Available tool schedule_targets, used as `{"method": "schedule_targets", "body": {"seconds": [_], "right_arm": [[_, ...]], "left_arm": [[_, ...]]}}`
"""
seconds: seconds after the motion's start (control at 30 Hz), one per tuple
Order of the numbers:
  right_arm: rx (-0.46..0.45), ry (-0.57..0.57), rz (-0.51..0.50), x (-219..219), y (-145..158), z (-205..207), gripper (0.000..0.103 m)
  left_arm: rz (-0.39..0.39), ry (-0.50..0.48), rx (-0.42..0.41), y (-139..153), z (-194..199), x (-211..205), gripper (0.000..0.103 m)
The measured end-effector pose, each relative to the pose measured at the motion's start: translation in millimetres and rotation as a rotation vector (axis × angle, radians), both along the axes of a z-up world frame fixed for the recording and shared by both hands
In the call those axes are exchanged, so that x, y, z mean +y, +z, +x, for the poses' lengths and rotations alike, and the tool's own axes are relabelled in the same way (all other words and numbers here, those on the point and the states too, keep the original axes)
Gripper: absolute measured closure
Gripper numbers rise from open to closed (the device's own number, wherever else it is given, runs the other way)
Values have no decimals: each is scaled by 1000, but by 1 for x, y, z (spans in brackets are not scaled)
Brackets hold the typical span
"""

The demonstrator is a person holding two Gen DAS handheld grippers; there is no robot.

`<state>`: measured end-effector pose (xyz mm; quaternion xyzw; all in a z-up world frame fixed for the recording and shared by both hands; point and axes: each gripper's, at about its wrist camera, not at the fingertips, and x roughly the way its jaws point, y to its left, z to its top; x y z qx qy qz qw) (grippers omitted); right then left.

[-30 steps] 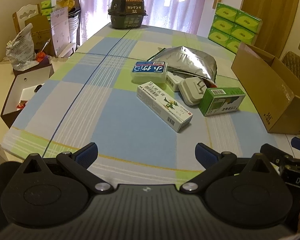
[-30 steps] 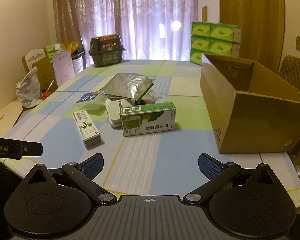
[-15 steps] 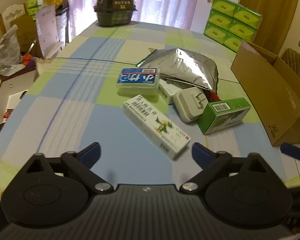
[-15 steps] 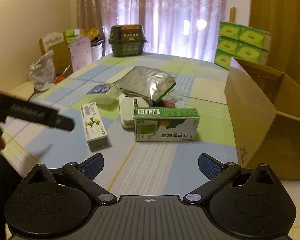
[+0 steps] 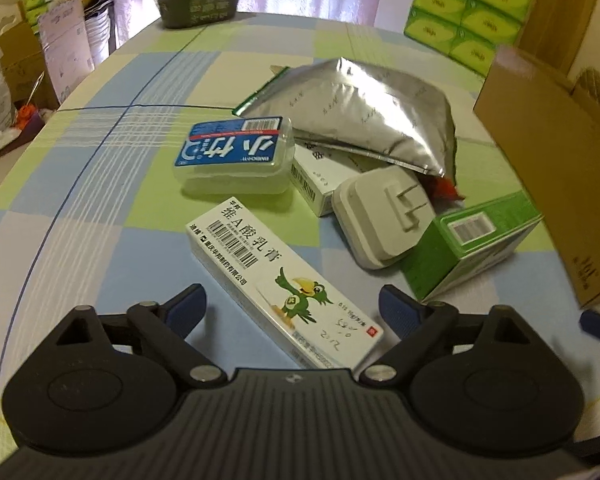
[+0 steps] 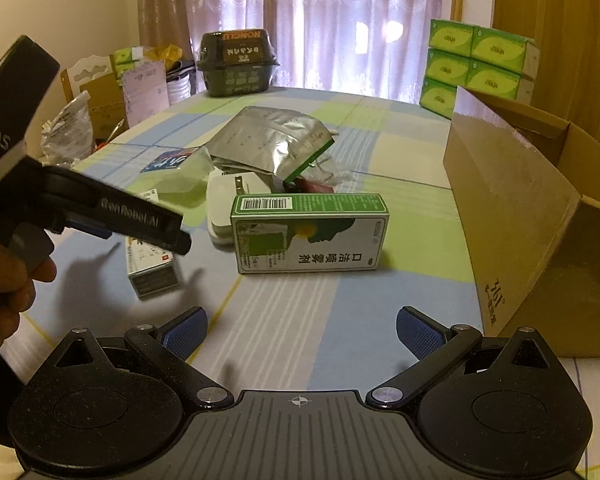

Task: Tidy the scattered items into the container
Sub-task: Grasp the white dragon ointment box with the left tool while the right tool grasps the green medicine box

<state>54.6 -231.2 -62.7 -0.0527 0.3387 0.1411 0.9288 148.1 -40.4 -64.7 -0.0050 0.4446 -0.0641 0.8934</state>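
While both grippers [image 5: 292,306] [image 6: 302,330] gape empty, green carton [image 6: 308,234] fronts charger [image 5: 384,220], cardboard box [image 6: 520,216] beside.

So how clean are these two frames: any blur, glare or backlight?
Left wrist view: motion smear on the cardboard box at right, glare on the foil pouch. Right wrist view: blown-out curtained window behind, blurred left claw casting a soft shadow on the tablecloth.

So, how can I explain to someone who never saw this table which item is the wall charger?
Start at the open cardboard box on the checked tablecloth, then go to the pile beside it. The wall charger lies between the green carton and the long white box with a cartoon bird. It alone is a plain white rounded block with two metal prongs.
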Motion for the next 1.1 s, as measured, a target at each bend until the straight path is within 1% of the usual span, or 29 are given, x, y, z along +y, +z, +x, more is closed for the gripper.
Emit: {"method": "schedule_targets", "body": {"seconds": [0.1,0.17,0.2,0.23,0.27,0.33,0.43,0.57,0.7,0.87,0.97,1.1], "right_arm": [[0,-5,-1,-1,-1,5,0],[1,-4,0,-1,-2,8,0],[1,-4,3,0,-2,9,0],[1,-4,10,0,-1,11,0],[1,-4,18,1,-1,13,0],[-4,-3,27,4,1,17,0],[-30,4,13,14,5,26,0],[-76,-9,-69,26,7,46,0],[-73,-9,-67,25,7,62,0],[-131,32,-73,34,16,59,0],[-133,50,-95,46,14,65,0],[-112,60,-176,55,6,74,0]], "left_arm": [[25,-16,5,-1,0,3,32],[45,-25,5,1,-3,7,46],[57,-32,4,2,-5,10,51],[70,-38,4,4,-8,13,60],[83,-41,6,4,-10,16,65],[101,-45,7,5,-14,23,69],[101,-55,0,5,-18,33,70],[81,-67,-11,5,-22,37,70],[60,-69,-19,5,-25,37,70],[43,-69,-27,4,-24,35,70],[38,-66,-30,3,-24,35,70],[21,-66,-25,4,-24,36,70]]}}
